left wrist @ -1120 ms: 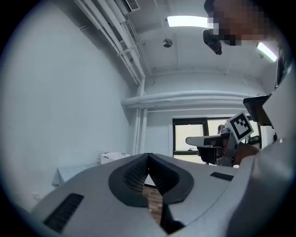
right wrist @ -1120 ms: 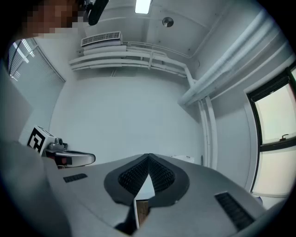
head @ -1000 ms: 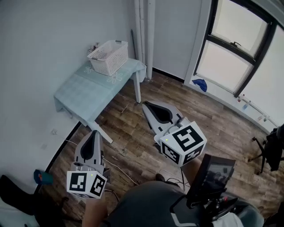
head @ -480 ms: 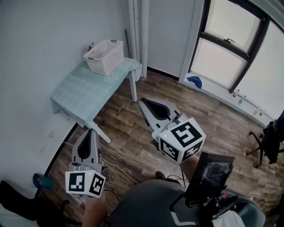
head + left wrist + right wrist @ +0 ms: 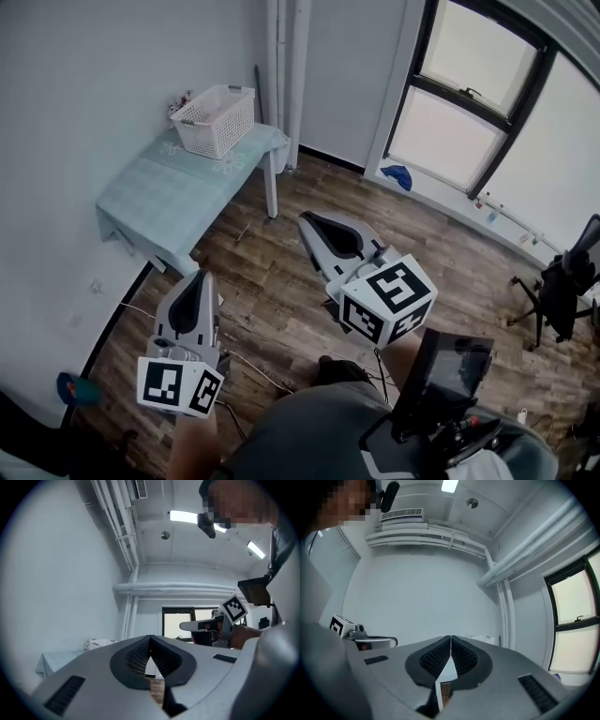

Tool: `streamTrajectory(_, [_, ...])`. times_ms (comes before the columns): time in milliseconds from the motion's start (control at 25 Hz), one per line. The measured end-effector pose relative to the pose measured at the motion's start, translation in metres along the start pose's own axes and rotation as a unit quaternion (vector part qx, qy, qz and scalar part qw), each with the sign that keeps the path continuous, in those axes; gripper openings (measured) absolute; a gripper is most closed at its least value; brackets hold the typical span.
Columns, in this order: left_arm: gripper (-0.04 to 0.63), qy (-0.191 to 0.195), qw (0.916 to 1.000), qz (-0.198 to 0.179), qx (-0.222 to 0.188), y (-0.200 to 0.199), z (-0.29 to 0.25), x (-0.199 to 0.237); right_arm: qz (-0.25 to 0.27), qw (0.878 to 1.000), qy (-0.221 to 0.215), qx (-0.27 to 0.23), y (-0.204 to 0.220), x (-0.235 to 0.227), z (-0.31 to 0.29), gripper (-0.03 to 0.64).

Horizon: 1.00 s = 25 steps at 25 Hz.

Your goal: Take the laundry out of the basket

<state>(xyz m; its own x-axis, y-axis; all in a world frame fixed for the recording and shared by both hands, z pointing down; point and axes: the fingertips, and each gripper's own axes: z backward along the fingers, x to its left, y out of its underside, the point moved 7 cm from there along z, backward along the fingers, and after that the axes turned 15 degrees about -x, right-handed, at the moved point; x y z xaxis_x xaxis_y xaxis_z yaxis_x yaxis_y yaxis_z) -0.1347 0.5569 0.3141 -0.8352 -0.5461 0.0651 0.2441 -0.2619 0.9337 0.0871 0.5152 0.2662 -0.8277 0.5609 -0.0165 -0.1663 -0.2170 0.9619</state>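
Note:
A white lattice laundry basket (image 5: 214,120) stands at the far end of a pale blue table (image 5: 155,197) against the wall. No laundry shows above its rim, and its inside cannot be made out. My left gripper (image 5: 200,278) is held low at the left, over the wood floor and short of the table, jaws shut and empty. My right gripper (image 5: 308,221) points up the room beside the table's leg, also shut with nothing in it. The left gripper view has the basket (image 5: 97,644) far off beyond the shut jaws (image 5: 150,637).
White pipes (image 5: 283,66) run up the corner behind the basket. A blue cloth (image 5: 397,174) lies on the floor under the window. A black office chair (image 5: 565,298) stands at the right. Cables (image 5: 251,363) trail on the floor near the person's feet.
The head view has swung right, so the table and basket have slid left in the picture. Both grippers stay shut and in about the same place before the person.

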Motion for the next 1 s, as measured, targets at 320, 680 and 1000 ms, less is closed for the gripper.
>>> streamTrajectory(320, [0.009, -0.008, 0.9999, 0.002, -0.008, 0.001, -0.006, 0.015, -0.005, 1.000, -0.008, 0.000, 0.011, -0.003, -0.013, 0.015])
streamTrajectory(680, [0.009, -0.008, 0.9990, 0.041, -0.018, 0.016, -0.054, 0.040, -0.025, 0.999, -0.020, -0.012, 0.025, -0.053, -0.060, 0.015])
streamTrajectory(1000, [0.009, 0.026, 0.9990, 0.037, 0.002, 0.045, -0.141, 0.048, -0.043, 0.999, -0.018, -0.021, 0.036, -0.130, -0.108, 0.015])
